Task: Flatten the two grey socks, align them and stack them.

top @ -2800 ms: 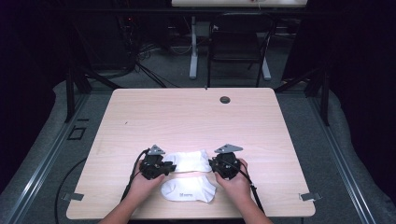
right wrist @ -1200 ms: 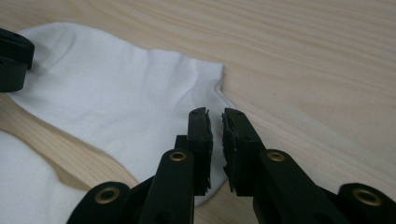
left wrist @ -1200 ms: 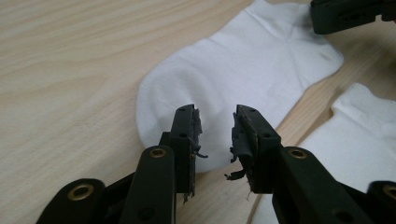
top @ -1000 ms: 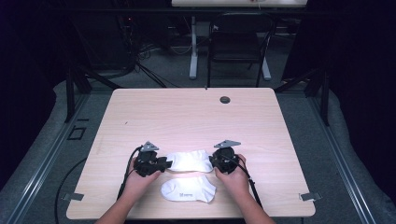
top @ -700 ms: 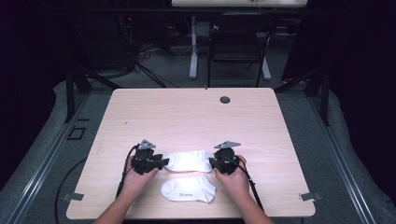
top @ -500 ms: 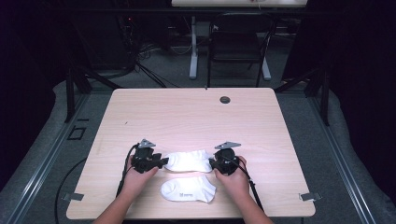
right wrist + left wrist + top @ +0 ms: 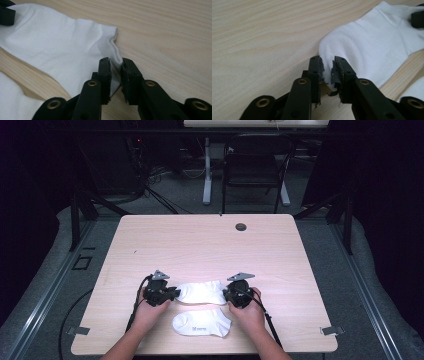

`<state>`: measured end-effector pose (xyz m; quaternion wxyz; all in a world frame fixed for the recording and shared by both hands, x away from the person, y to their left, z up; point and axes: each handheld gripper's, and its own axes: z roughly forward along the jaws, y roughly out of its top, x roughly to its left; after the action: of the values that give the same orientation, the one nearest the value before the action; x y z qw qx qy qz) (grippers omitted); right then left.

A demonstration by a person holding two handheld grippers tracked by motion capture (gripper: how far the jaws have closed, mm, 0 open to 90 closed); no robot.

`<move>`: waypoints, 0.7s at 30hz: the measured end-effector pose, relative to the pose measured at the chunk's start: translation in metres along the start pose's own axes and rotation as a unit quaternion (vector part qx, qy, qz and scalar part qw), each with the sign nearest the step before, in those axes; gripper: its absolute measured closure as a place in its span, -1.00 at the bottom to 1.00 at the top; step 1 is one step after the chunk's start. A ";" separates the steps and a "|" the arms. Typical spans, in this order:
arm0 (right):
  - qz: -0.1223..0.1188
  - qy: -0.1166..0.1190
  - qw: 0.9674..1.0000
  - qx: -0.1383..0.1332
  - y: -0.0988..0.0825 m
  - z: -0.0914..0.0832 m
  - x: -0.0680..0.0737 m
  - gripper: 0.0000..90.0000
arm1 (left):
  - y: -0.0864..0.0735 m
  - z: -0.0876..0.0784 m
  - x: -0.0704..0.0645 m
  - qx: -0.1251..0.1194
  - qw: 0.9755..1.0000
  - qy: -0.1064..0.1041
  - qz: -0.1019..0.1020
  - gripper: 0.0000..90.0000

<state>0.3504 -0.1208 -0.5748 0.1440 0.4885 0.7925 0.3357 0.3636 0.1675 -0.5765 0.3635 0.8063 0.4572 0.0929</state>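
Two white ankle socks lie on the wooden table (image 7: 200, 245). The upper sock (image 7: 202, 292) (image 7: 374, 47) (image 7: 57, 47) stretches flat between my two grippers. My left gripper (image 7: 175, 293) (image 7: 327, 62) sits at its toe end; its jaws have just been closing and now pinch the toe's edge. At the cuff end, my right gripper (image 7: 226, 295) (image 7: 115, 62) has also just been closing and nips a raised fold of the cuff. The lower sock (image 7: 202, 323) (image 7: 414, 87) (image 7: 10, 100) lies loose nearer me, untouched.
A small dark grommet (image 7: 241, 226) sits near the table's far edge. Behind the table stand a black chair (image 7: 255, 170) and cables on the floor. Bare wood spreads across the far half and both sides of the table.
Since the earliest frame the left gripper has drifted slightly left and away from me, and the upper sock lies longer and flatter between the grippers. The lower sock has stayed put.
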 end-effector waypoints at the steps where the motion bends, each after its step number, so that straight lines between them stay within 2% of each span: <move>1: -0.002 -0.002 1.000 0.001 0.000 0.000 0.000 0.88 | 0.000 0.000 0.000 0.001 1.000 -0.001 0.001 0.78; 7: -0.001 0.000 1.000 -0.001 0.000 -0.002 -0.001 0.93 | 0.000 -0.002 -0.001 0.000 1.000 -0.004 -0.002 0.92; 21: 0.001 0.014 1.000 -0.017 0.006 -0.018 -0.001 0.93 | 0.005 -0.017 -0.007 -0.016 1.000 -0.019 0.001 0.96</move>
<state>0.3446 -0.1270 -0.5578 0.1413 0.4817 0.7883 0.3558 0.3555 0.1689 -0.5598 0.3851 0.8024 0.4479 0.0847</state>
